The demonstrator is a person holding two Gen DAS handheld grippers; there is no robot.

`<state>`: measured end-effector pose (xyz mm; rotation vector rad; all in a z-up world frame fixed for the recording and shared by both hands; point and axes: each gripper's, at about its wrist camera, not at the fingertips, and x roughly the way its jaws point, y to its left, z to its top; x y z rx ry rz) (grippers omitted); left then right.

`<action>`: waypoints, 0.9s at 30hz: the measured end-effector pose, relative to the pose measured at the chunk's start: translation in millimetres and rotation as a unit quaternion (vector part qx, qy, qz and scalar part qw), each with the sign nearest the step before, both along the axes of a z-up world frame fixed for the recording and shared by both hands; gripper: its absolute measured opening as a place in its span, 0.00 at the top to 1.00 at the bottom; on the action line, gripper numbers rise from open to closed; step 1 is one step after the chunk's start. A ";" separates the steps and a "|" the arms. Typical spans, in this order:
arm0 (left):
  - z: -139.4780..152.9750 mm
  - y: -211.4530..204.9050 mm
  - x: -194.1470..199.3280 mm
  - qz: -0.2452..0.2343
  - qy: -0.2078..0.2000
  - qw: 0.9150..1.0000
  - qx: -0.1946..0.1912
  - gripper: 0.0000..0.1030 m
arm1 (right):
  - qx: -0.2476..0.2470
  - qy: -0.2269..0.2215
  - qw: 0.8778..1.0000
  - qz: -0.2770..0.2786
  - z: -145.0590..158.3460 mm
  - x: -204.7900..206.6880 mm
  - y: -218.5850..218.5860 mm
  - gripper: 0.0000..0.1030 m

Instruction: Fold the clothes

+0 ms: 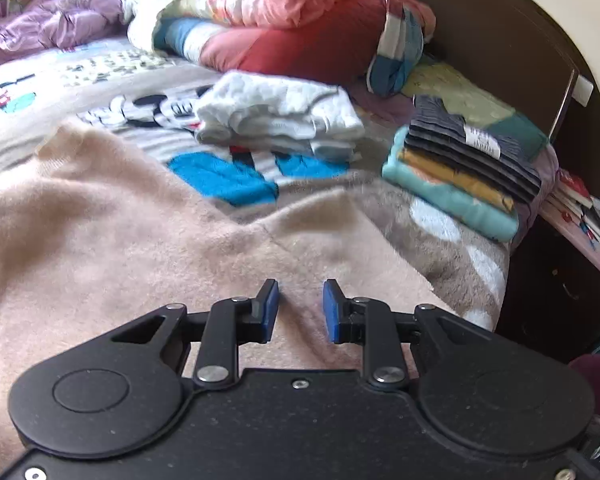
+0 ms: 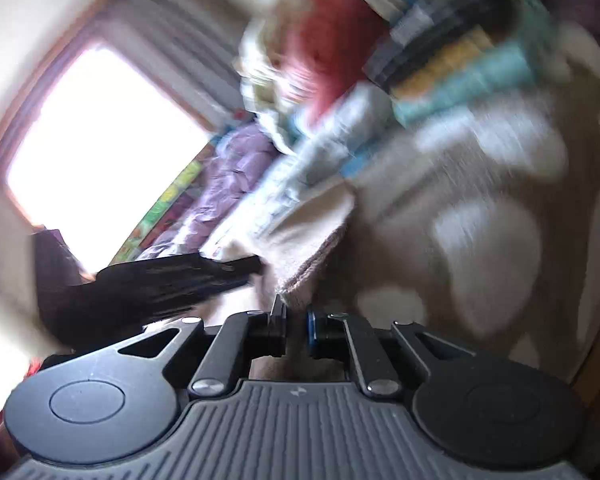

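Observation:
A beige fleecy sweater [image 1: 148, 232] lies spread on the bed, filling the lower left of the left wrist view. My left gripper [image 1: 300, 310] hovers just over its cloth, blue pads open, nothing between them. In the blurred, tilted right wrist view my right gripper [image 2: 296, 320] is shut on a ribbed edge of the same beige sweater [image 2: 312, 236], which rises from the jaws as a lifted strip. The other gripper's black body [image 2: 160, 284] shows at the left of that view.
A folded white garment [image 1: 276, 116] and a stack of folded clothes [image 1: 460, 168] sit on the cartoon-print blanket [image 1: 228, 176]. Piled red and cream quilts [image 1: 284, 24] and a purple duvet [image 1: 48, 24] lie behind. A dark headboard [image 1: 500, 40] and a shelf of books [image 1: 584, 216] stand right.

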<state>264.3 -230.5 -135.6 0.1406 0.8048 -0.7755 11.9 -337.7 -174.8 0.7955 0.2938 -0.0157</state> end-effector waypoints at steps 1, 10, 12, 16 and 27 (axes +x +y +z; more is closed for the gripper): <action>-2.0 -1.1 0.5 0.000 0.004 1.000 0.004 0.78 | -0.001 0.014 1.000 0.000 -5.0 1.2 0.9 0.89; -2.7 -22.0 18.6 0.007 -0.001 1.000 0.029 0.78 | 0.047 0.062 0.997 -0.023 -26.7 4.6 -6.3 0.83; -2.3 -27.0 23.1 0.009 -0.003 0.999 0.034 0.75 | 0.046 0.063 0.997 -0.025 -27.6 6.1 -4.0 0.82; -1.5 -36.9 31.9 0.013 -0.007 0.999 0.045 0.75 | 0.048 0.063 0.996 -0.026 -29.8 7.9 -2.1 0.81; 1.7 -43.8 46.5 0.098 0.002 0.995 0.003 0.72 | 0.061 0.068 0.996 -0.017 -37.9 4.5 -4.2 0.87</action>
